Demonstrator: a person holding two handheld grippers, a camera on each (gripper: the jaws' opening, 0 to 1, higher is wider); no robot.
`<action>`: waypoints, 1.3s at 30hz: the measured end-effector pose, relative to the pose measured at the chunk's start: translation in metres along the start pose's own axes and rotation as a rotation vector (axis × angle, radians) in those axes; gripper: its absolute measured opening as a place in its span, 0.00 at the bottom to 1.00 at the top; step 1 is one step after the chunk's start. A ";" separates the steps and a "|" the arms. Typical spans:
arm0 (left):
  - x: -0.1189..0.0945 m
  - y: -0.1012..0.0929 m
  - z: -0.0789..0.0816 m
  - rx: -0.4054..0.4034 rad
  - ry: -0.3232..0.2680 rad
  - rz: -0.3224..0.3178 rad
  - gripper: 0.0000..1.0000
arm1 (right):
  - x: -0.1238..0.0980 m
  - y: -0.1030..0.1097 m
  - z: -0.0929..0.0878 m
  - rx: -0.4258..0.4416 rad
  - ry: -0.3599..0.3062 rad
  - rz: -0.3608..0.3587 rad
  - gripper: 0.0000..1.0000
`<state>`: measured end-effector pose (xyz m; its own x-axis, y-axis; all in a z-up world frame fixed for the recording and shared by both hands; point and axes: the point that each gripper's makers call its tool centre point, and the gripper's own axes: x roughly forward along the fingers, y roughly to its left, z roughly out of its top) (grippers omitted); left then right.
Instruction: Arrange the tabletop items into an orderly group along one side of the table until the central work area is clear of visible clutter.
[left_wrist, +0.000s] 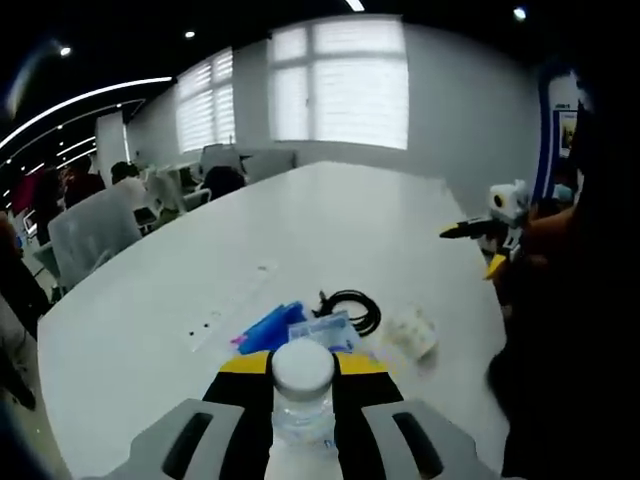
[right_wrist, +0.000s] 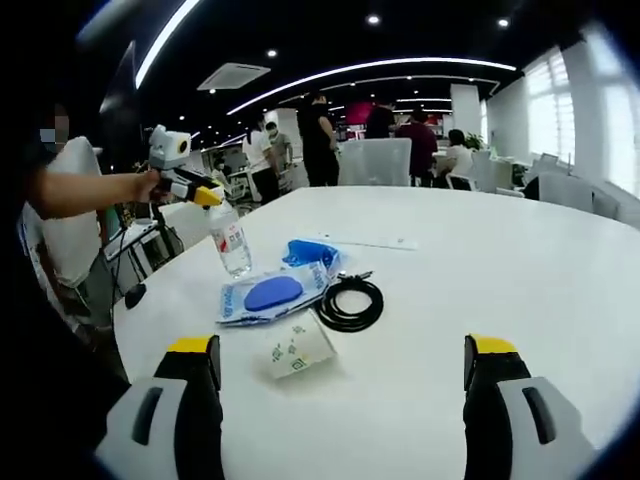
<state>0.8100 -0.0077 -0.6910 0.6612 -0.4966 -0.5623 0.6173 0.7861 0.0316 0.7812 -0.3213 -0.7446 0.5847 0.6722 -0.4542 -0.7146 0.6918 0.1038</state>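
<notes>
water bottle (left_wrist: 303, 395) pinched between the jaws of the left gripper (left_wrist: 303, 420), lifted above the table (left_wrist: 330, 220). right gripper (right_wrist: 340, 400) spread, empty; blue pouch (right_wrist: 272, 293) and cable coil (right_wrist: 350, 303) ahead. best practice: keep bottle upright, set it beside that cluster.

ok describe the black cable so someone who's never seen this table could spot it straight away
On the big white table, look at the small cluster of items near one end. The black cable lies there as a flat round coil, just beside the clear packet holding something blue and behind a small white packet. It is the only black, ring-shaped thing in the cluster.
</notes>
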 end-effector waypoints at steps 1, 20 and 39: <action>0.001 0.001 -0.001 0.003 0.001 -0.002 0.18 | 0.000 0.000 0.000 0.001 0.000 -0.001 0.97; 0.025 0.031 -0.014 -0.008 0.030 -0.072 0.19 | 0.008 -0.006 -0.001 0.005 0.022 -0.031 0.97; 0.009 0.046 -0.010 0.038 -0.005 0.003 0.42 | 0.026 0.023 0.009 -0.023 0.025 0.076 0.99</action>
<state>0.8401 0.0278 -0.7026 0.6651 -0.4958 -0.5584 0.6309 0.7732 0.0649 0.7833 -0.2852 -0.7466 0.5189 0.7157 -0.4674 -0.7655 0.6324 0.1186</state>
